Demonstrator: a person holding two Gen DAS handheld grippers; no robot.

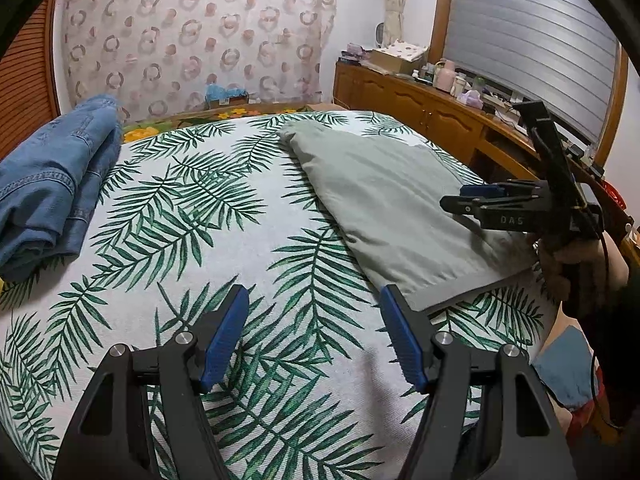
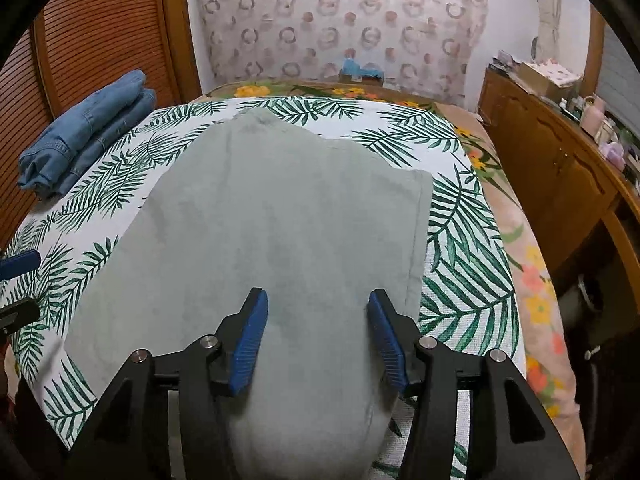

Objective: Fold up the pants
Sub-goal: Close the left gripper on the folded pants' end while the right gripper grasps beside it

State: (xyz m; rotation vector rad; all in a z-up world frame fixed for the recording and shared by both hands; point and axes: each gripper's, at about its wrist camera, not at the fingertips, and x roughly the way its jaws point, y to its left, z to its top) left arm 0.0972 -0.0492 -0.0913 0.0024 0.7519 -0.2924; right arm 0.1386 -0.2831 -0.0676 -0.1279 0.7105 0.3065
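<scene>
The grey-green pants [image 2: 256, 216] lie on the bed [image 2: 460, 240], already doubled into a long flat slab whose near end reaches under the right tongs [image 2: 316, 332]. These tongs stand about half open above the cloth with nothing pinched between the blue ribbed pads [image 2: 248, 344]. The left tongs [image 1: 314, 332] stand wide and empty over bare bedcover just beside the pants' near corner.

The next fold likely wants both near corners taken at once: each pair of tongs should bite through every layer close to the hem, then lift together so the edge stays straight and lands square on the far end.

The cloth looks soft, matte and fairly thick, with one shallow crease near the top. The palm-leaf bedcover [image 1: 224, 200] is woven and lightly grainy. Folded blue jeans [image 1: 48, 184] sit well apart at the left.
</scene>
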